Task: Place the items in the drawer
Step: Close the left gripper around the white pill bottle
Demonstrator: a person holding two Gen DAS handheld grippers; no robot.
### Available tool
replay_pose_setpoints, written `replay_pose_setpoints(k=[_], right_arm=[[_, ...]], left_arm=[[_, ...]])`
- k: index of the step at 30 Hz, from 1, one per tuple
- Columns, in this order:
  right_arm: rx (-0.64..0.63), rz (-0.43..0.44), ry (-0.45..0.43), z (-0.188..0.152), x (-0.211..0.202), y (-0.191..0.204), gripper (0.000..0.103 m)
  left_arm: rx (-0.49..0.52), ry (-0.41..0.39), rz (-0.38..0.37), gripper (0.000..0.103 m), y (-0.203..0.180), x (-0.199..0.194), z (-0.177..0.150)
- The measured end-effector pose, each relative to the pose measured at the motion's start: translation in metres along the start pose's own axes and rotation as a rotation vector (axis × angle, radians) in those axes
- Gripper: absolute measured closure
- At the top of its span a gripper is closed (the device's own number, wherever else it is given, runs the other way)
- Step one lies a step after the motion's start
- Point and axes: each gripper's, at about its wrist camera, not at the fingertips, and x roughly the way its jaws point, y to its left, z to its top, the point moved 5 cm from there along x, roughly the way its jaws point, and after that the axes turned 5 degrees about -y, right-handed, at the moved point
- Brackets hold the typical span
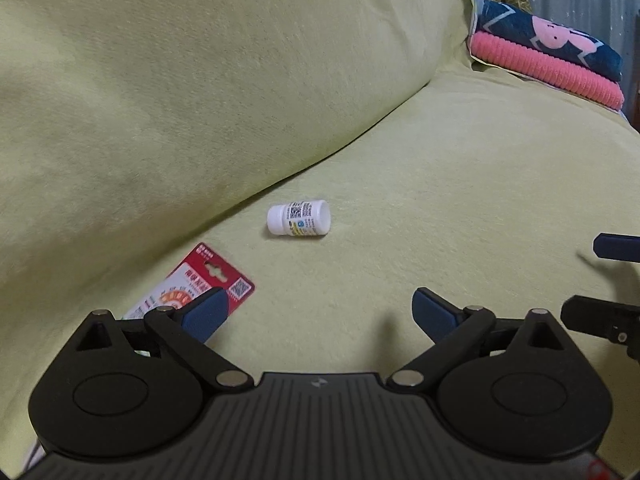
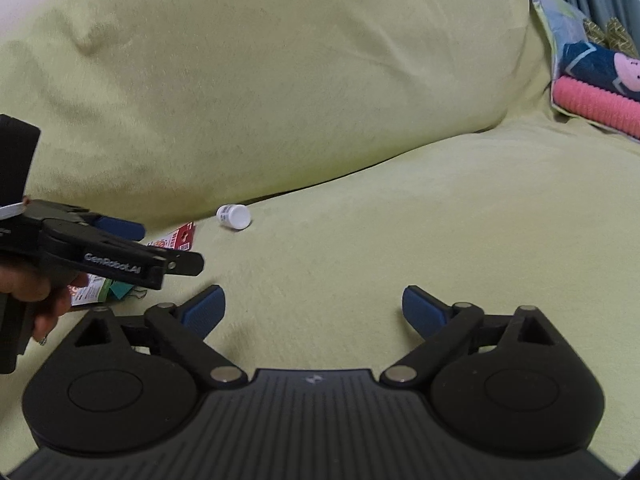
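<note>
A small white pill bottle (image 1: 299, 218) lies on its side on the yellow-green sofa seat (image 1: 440, 200), close to the backrest; it also shows in the right wrist view (image 2: 234, 216). A red blister card (image 1: 192, 288) lies flat left of it, partly under my left finger; its red top (image 2: 182, 238) shows behind the left gripper. My left gripper (image 1: 320, 310) is open above the seat, a short way from the bottle, holding nothing. My right gripper (image 2: 314, 306) is open too, farther back and to the right. No drawer is in view.
Folded pink and dark-blue towels (image 1: 548, 56) sit at the far right of the sofa. The backrest cushion (image 1: 200, 80) rises behind the items. A hand (image 2: 44, 300) holds the left gripper; a green packet and binder clip (image 2: 120, 290) lie beneath it.
</note>
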Motion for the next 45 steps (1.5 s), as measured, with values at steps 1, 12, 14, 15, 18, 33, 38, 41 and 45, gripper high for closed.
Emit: replay_pose_setpoints(k=[1, 12, 14, 15, 18, 33, 38, 41, 45], right_arm=[[0.005, 0.004, 0.001, 0.002, 0.002, 0.0, 0.012], [-0.01, 0.031, 0.063, 0.003, 0.023, -0.002, 0.018], [-0.005, 0.046, 0.058, 0.004, 0.025, -0.002, 0.018], [-0.001, 0.061, 0.054, 0.006, 0.027, -0.002, 0.019], [0.012, 0.102, 0.051, 0.009, 0.034, -0.002, 0.024], [0.023, 0.12, 0.072, 0.007, 0.041, -0.001, 0.024], [0.028, 0.128, 0.073, 0.008, 0.04, -0.001, 0.024], [0.023, 0.127, 0.075, 0.008, 0.041, 0.0, 0.024], [0.01, 0.12, 0.078, 0.008, 0.041, 0.0, 0.025]], left_arm=[[0.008, -0.001, -0.004, 0.004, 0.001, 0.003, 0.001], [0.0, 0.005, -0.053, 0.004, 0.015, 0.028, 0.011], [-0.006, 0.005, -0.059, 0.004, 0.017, 0.031, 0.012], [-0.011, 0.004, -0.059, 0.004, 0.018, 0.033, 0.013], [-0.031, 0.008, -0.067, 0.005, 0.021, 0.042, 0.017], [-0.086, -0.012, -0.136, 0.031, 0.028, 0.069, 0.027], [-0.047, 0.003, -0.138, 0.042, 0.025, 0.057, 0.029], [-0.053, 0.011, -0.14, 0.05, 0.026, 0.046, 0.03], [-0.062, 0.016, -0.13, 0.05, 0.023, 0.031, 0.027]])
